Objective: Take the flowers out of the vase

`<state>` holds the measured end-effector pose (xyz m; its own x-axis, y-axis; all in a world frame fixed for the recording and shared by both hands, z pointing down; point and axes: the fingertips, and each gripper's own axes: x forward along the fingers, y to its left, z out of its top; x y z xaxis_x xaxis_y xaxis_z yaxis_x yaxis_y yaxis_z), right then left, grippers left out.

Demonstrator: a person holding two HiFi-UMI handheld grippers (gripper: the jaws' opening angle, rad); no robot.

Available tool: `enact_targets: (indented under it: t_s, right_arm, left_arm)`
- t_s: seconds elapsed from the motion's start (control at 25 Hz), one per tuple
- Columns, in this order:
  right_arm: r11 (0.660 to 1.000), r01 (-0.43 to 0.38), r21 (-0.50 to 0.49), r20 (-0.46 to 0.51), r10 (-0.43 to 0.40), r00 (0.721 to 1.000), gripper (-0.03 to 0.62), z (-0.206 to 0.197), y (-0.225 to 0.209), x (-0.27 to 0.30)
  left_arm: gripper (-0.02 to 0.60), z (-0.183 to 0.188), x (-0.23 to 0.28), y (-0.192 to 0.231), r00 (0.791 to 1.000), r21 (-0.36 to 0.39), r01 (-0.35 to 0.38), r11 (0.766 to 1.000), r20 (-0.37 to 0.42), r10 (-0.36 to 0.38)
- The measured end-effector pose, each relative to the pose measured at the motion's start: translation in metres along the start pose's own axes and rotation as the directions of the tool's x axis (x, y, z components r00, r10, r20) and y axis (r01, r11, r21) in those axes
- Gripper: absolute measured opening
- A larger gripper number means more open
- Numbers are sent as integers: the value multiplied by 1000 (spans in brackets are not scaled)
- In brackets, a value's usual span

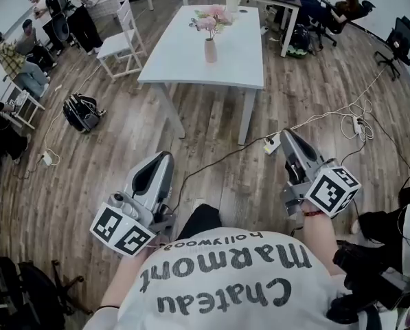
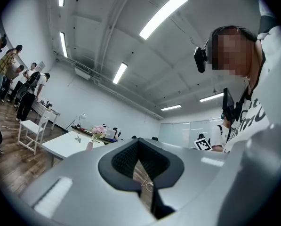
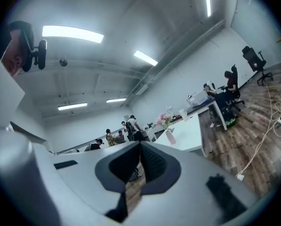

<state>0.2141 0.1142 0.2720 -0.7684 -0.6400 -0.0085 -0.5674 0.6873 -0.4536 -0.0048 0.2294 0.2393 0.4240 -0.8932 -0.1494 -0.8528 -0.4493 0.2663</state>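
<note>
Shirt: white short-sleeved T-shirt (image 1: 225, 280), large black lettering across the front.
Head gear: small black camera unit (image 2: 200, 59) at the side of the head, fixed to a dark headband.
Chest: black strap (image 2: 246, 95) running down over the shirt.
Right wrist: thin red band (image 1: 313, 213).
Left gripper (image 1: 163, 157): smooth pale grey tapering shell; black ribbed pads (image 2: 124, 161) lining the jaws.
Right gripper (image 1: 285, 135): same grey shell, same black lining.
Left marker cube (image 1: 121, 229): white faces, black square patterns.
Right marker cube (image 1: 333, 190): likewise.
</note>
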Motion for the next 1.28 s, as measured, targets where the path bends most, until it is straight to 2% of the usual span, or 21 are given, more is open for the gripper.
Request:
enact_targets:
  t_s: [0.2, 0.52, 0.72, 1.12, 1.28]
  right_arm:
    - [1000, 6, 27, -46, -5, 999, 15, -14, -9, 28]
    - [999, 36, 21, -100, -34, 994, 15, -22, -30, 97]
    - [999, 44, 14, -100, -43, 994, 15, -10, -40, 158]
    - [991, 130, 5, -55, -130, 990, 15, 25, -62, 254]
    - [987, 160, -4, -35, -160, 987, 15, 25, -69, 288]
  left_arm:
    - [5, -13, 8, 26, 999, -33, -10, 999, -31, 9]
    - [5, -14, 55, 91, 1000, -84, 20, 996, -17, -21]
    - [5, 0, 90, 146, 999, -90, 37, 995, -19, -39]
    - [6, 41, 156, 243, 993, -82, 112, 990, -17, -113]
    - [5, 50, 171, 279, 991, -65, 137, 988, -6, -137]
